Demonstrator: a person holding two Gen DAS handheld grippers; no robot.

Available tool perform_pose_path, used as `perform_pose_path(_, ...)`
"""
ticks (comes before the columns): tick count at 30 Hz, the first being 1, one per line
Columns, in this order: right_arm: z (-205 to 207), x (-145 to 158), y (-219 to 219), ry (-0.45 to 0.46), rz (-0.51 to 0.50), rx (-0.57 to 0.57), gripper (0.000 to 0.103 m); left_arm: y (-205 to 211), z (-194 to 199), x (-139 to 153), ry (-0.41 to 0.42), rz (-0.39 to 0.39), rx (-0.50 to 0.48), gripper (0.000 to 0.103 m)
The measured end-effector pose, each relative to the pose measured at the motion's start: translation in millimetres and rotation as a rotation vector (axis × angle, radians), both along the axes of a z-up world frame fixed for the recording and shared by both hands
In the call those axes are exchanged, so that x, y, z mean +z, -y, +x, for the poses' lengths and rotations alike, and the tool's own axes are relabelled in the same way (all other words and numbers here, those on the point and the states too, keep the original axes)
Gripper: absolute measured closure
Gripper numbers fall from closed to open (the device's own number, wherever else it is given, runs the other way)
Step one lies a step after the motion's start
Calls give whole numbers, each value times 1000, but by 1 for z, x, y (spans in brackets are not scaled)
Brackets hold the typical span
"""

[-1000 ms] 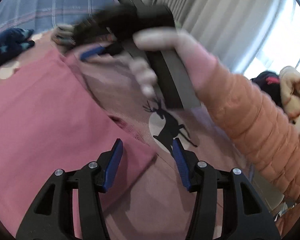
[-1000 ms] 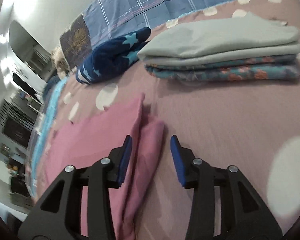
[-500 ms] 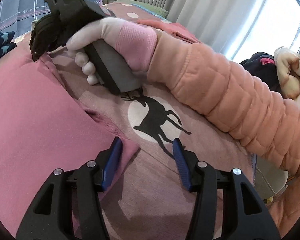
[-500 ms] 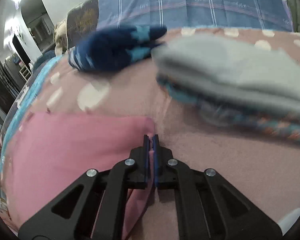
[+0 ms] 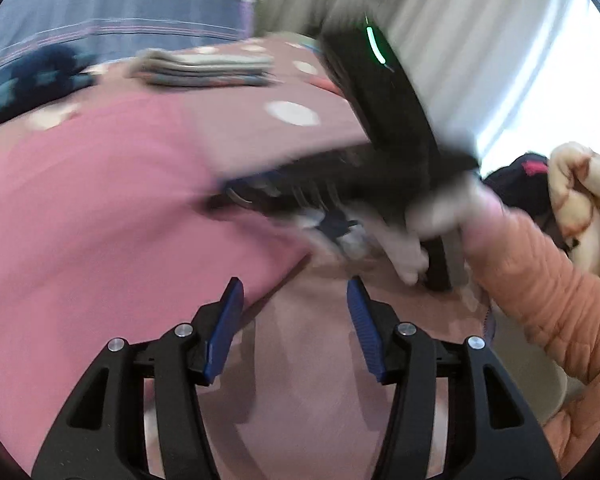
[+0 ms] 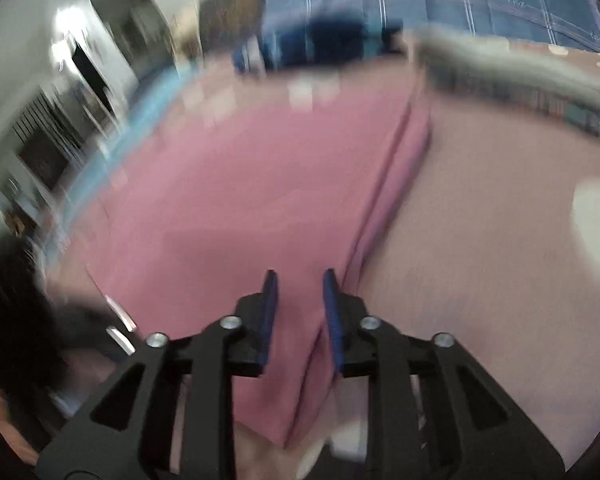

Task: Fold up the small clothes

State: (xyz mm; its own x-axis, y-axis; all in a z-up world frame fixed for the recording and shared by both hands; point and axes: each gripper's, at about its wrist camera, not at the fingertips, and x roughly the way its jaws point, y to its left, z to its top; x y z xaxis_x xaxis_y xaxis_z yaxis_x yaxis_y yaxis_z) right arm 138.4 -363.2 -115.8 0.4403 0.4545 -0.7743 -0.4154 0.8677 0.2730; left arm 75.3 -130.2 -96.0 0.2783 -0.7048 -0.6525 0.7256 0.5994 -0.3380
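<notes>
A pink garment (image 5: 100, 216) lies on the bed, folded over so its edge runs across the middle; it also fills the right wrist view (image 6: 236, 208). My left gripper (image 5: 294, 304) is open and empty, just above the garment's lower edge. My right gripper (image 6: 298, 296) is open with a narrow gap, over the folded garment edge, holding nothing. In the left wrist view the right gripper (image 5: 284, 196) is a dark blur held by a gloved hand, low over the garment. The deer print is hidden.
A stack of folded clothes (image 5: 204, 66) (image 6: 512, 76) and a dark blue star-print item (image 5: 32, 80) (image 6: 324, 40) lie further back on the dotted bedspread (image 6: 500, 216). A plush toy (image 5: 580, 200) sits at the right, by the curtains.
My right gripper has let go of the pink garment's edge after carrying it over the deer print, and has pulled back. Both views are motion-blurred. My left gripper stays open.
</notes>
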Motion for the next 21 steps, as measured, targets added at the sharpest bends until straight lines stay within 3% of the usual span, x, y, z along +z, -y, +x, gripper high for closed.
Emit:
perform_pose_path(1, -15, 0, -6, 99, -46, 4, 80, -15, -2, 0, 3, 2, 36, 49)
perform_pose_path(4, -21, 17, -14, 118, -129, -69, 77, -85, -6, 7, 19, -4, 215, 48)
perform_pose_path(5, -24, 26, -18, 136, -119, -70, 77, -122, -9, 12, 32, -15, 319, 48)
perform_pose_path(8, -36, 50, -51, 212, -141, 1, 76, -202, -11, 19, 39, -55, 538, 48)
perform_pose_path(11, -59, 63, -97, 264, -172, 128, 64, -269, -27, 24, 36, -92, 722, 48)
perform_pose_path(16, -88, 58, -188, 307, -145, 368, 54, -334, -34, 31, 44, -155, 836, 48)
perform_pose_path(18, -102, 50, -221, 324, -143, 450, 54, -348, -18, 34, 37, -175, 851, 48)
perform_pose_path(21, -123, 39, -278, 393, -238, 563, 51, -357, 30, 32, -14, -193, 799, 47)
